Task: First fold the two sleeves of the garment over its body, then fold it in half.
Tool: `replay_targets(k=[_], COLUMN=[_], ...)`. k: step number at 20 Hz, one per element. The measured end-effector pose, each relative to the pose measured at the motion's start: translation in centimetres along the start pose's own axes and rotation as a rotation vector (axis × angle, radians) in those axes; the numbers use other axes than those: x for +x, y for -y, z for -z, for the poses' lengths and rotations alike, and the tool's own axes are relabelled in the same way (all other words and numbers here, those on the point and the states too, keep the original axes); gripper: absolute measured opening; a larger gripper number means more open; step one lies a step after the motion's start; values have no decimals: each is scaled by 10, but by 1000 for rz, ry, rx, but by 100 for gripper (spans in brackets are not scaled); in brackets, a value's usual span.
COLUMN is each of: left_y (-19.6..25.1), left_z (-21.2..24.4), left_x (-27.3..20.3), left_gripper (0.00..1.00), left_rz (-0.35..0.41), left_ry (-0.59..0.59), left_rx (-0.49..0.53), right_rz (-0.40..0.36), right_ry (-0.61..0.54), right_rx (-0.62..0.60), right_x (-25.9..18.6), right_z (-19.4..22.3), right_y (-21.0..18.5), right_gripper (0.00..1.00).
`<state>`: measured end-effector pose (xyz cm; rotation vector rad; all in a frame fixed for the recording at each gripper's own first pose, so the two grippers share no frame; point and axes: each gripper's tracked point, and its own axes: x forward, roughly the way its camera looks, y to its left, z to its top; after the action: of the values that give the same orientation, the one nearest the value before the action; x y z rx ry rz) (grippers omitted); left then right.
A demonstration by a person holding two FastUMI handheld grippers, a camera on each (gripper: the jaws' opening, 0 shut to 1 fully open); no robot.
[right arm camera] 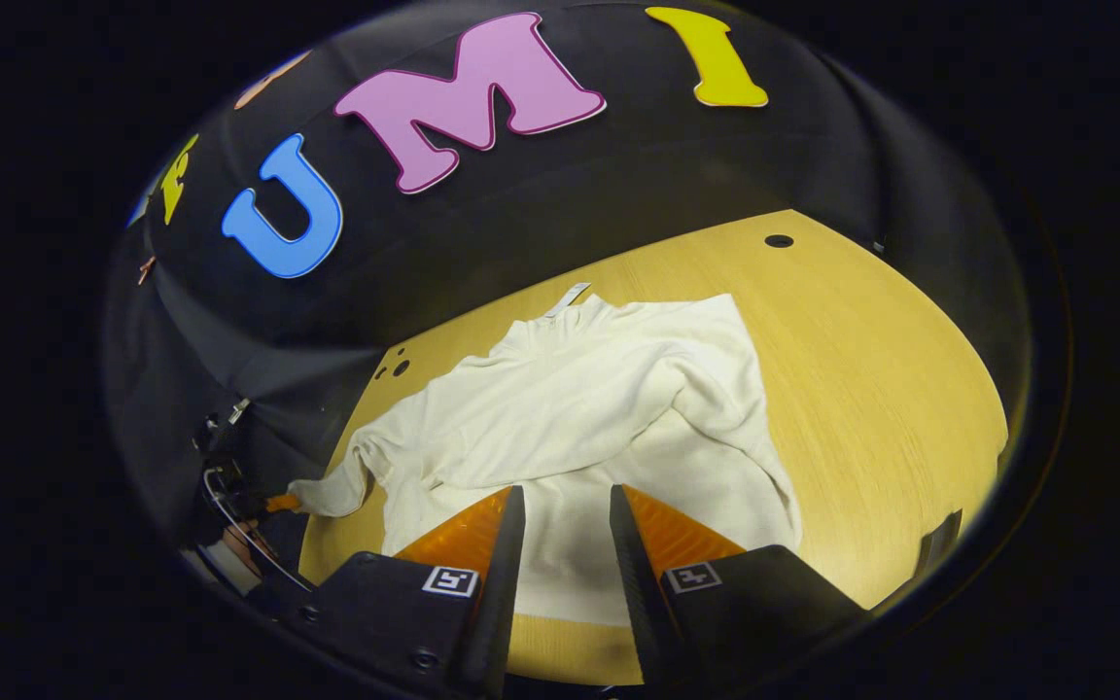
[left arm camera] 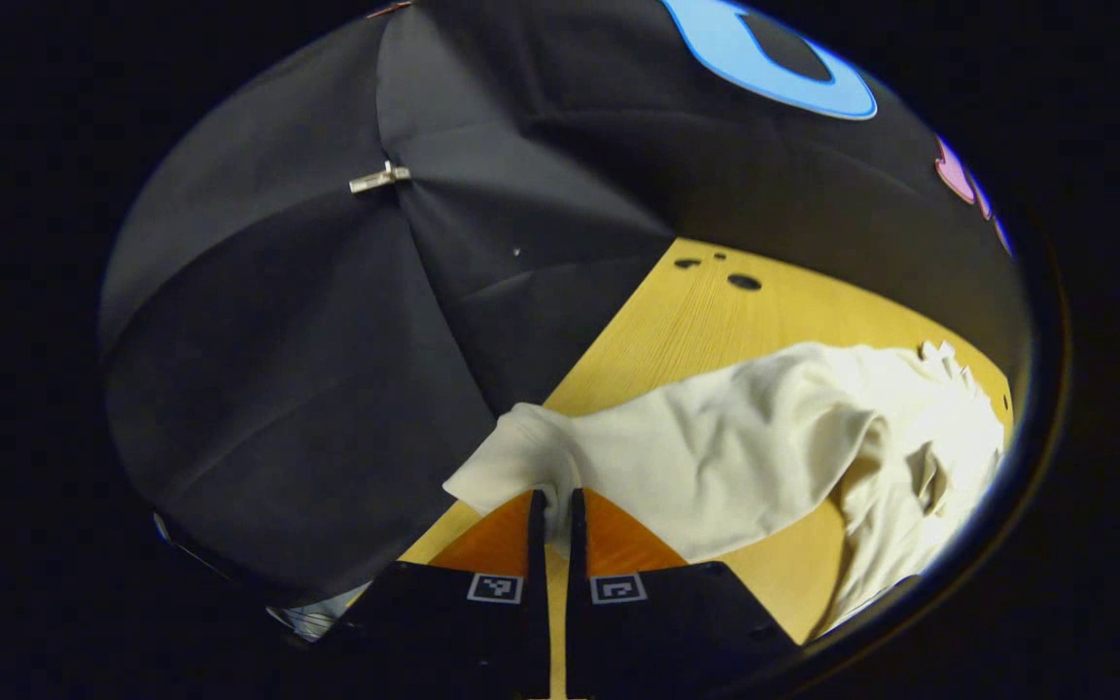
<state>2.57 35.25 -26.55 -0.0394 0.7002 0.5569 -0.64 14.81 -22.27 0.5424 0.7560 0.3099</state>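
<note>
Meanwhile, left gripper [left arm camera: 551, 498] jaws clamped on sweater [right arm camera: 579, 408] cuff [left arm camera: 511, 457] at table [right arm camera: 871, 389] edge, right gripper [right arm camera: 565, 501] jaws apart.

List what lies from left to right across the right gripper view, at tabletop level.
Left gripper holding the sleeve cuff → cream garment → bare wooden table.

cream knit long-sleeved garment [right arm camera: 579, 408] lies spread flat on bench, collar with small tag toward far wall, hem near. one sleeve [right arm camera: 706, 389] already folded diagonally across body. other sleeve [left arm camera: 706, 447] stretched out sideways off body, lifted, its cuff [left arm camera: 521, 457] bunched at bench's edge. fabric rumpled, soft creases across chest.
</note>
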Motion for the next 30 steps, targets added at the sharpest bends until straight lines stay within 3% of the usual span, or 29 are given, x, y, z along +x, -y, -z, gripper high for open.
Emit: replay_targets(k=[6,11,13,22,28,29,30], left_y=[67,154,195,349,422,431,441], left_z=[-79,-128,-136,-107,-68,-60,-50], left_x=[-61,-112,-128,-175,-176,-173,-168], left_gripper=[11,14,11,11,11,7,11], left_rz=[115,241,302,531,592,589,589], left_ry=[168,274,295,289,244,238,223], left_rx=[-6,65,106,223,276,289,299], right_rz=[16,24,32,83,94,92,91], right_ry=[2,22,30,53,40,35,30], right_rx=[38,72,81,126,127,122,118], right_x=[-10,-21,-25,-40,-46,-46,-46], right_z=[2,-3,-5,-11,-12,-13,-12], right_y=[29,46,53,95,114,116,118], right_gripper=[55,55,55,55,55,55,55])
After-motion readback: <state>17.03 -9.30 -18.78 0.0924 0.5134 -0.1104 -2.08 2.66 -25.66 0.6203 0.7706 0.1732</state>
